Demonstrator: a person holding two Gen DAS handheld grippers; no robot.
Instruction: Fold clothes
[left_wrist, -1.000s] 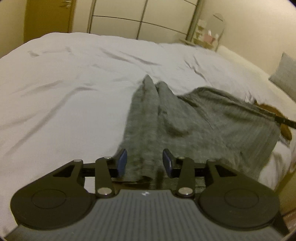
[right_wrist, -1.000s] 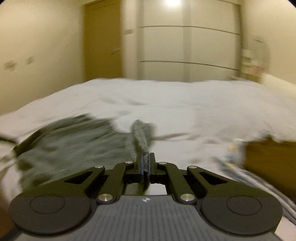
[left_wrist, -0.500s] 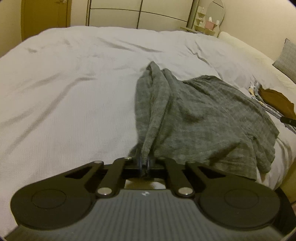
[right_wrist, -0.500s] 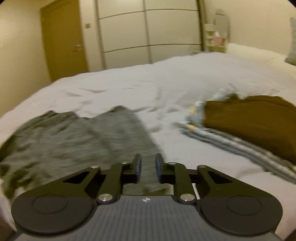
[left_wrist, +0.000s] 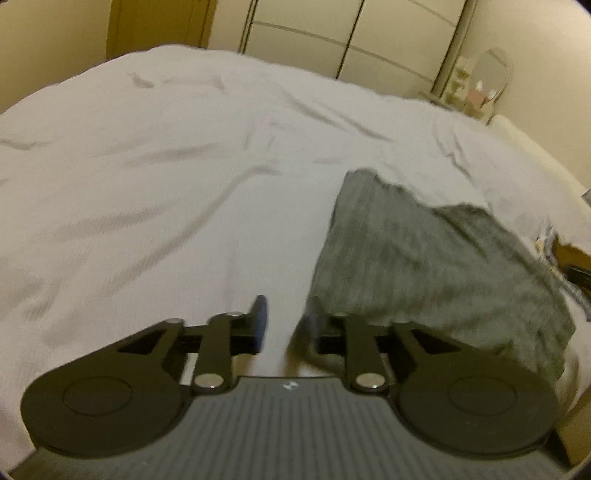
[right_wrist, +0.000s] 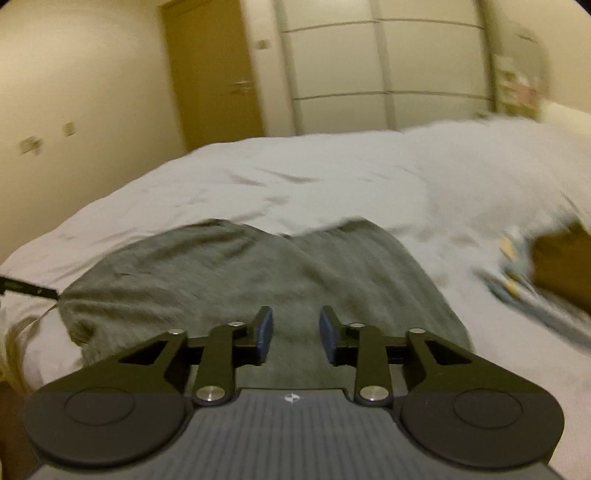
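A wide bed with a wrinkled white cover (left_wrist: 147, 192) is filling the room. A wardrobe with pale panelled sliding doors (right_wrist: 388, 66) is standing behind it, beside a brown wooden door (right_wrist: 214, 74). An oval mirror (left_wrist: 495, 74) is leaning near the corner.

Home bedroom. Big bed (left_wrist: 155, 177) under white cover fills both views. Sliding-door wardrobe (right_wrist: 384, 66) on far wall, wooden door (right_wrist: 210, 74) beside it. Oval mirror (left_wrist: 493, 72) with small items in corner. Clothes (right_wrist: 546, 266) piled on bed.
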